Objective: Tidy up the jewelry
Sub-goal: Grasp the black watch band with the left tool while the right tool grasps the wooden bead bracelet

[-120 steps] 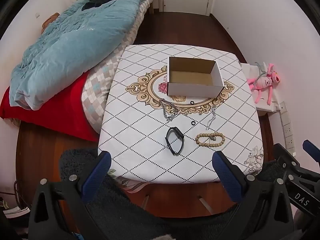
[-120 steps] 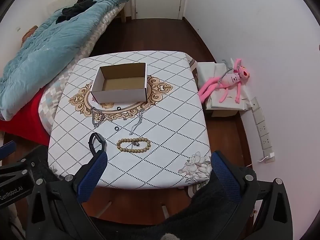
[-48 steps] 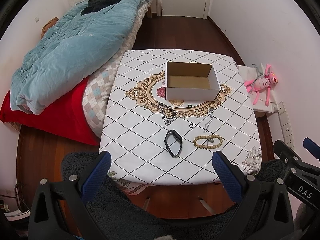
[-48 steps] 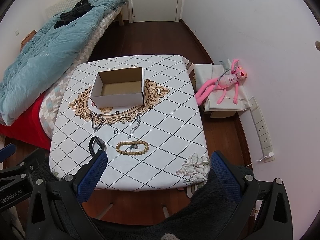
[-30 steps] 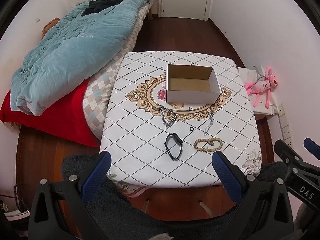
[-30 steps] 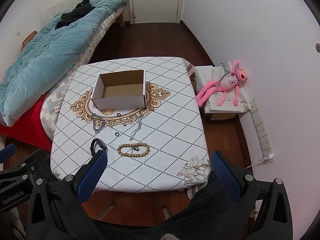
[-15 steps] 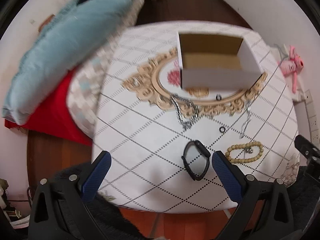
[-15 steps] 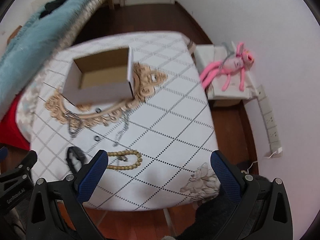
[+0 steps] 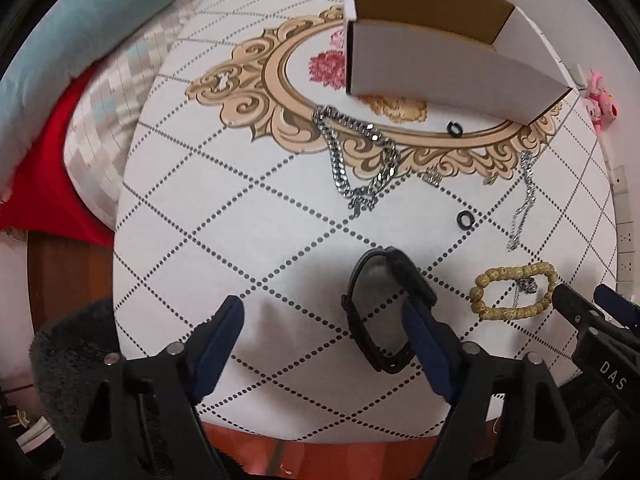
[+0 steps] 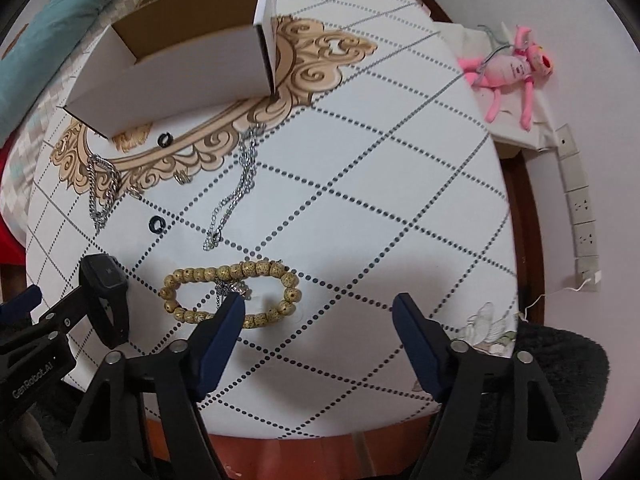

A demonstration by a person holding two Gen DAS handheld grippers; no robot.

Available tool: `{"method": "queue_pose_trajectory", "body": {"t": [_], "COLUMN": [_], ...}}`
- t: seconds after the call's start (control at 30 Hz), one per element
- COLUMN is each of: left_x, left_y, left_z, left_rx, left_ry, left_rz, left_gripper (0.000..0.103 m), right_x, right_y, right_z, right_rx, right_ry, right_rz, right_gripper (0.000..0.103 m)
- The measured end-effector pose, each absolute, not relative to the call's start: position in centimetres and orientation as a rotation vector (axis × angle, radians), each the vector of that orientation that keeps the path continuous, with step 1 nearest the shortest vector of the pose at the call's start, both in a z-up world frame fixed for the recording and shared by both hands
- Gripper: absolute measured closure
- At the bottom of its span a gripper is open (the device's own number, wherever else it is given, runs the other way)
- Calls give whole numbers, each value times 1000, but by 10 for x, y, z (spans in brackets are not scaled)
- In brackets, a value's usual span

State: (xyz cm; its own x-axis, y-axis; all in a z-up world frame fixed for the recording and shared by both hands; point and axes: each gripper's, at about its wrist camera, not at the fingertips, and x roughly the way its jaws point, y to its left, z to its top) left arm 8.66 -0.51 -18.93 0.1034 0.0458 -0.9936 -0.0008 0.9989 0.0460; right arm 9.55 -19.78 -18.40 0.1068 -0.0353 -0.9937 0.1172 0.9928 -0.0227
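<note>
Black band-style bracelet [image 9: 384, 308] lies beside the spread left gripper [image 9: 324, 324]; right gripper [image 10: 318, 316], also spread, overlaps the tan beaded bracelet [image 10: 230, 290].

At the top of the left wrist frame the cardboard box [image 9: 452, 62] is cut off by the edge, so its far wall and most of its floor are out of sight. The right finger [image 9: 426, 340] of the left gripper [image 9: 324, 320] covers part of the black wristband [image 9: 380, 308]. In the right wrist frame a small silver piece [image 10: 230, 289] inside the bead bracelet [image 10: 232, 294], possibly a chain, is too small to identify.
</note>
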Motion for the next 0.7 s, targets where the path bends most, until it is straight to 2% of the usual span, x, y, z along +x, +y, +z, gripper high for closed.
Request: {"method": "queue_pose_trajectory", "body": {"t": [0.13,0.2,0.23,0.3,0.43,0.53,0.6,0.67,0.7], "left_x": [84,83,82,81,78,77,85,89,93], "left_y": [-3,-2,-1,-1,0,1,9,13,16], "left_z": [-198,-200,-201,-204,-207,-204,-207,-207,-205], "left_rx": [15,-3,-10,-20,-29,-23,-32,-43,-47], "left_ry": [1484,1491,1495,1498,1493,1473,1464,1464,1463], "left_rz": [31,24,19,13,8,1,-7,-17,-18], "left_gripper": [30,45,47,56,66,79,96,99,99], "right_x": [97,97,98,97,98,97,96,96,95], "right_y": [-200,-201,-202,-202,-203,-202,-202,-199,-198], "right_z": [-191,-194,-196,-200,-207,-209,-210,-207,-207], "right_rx": [86,87,90,95,107,100,93,90,90], "right_ry": [1472,1473,1474,1482,1499,1494,1485,1470,1462], "right_rz": [-109,-110,-110,-109,-106,-106,-108,-107,-104], "right_gripper": [34,35,36,39,46,51,53,59,65]}}
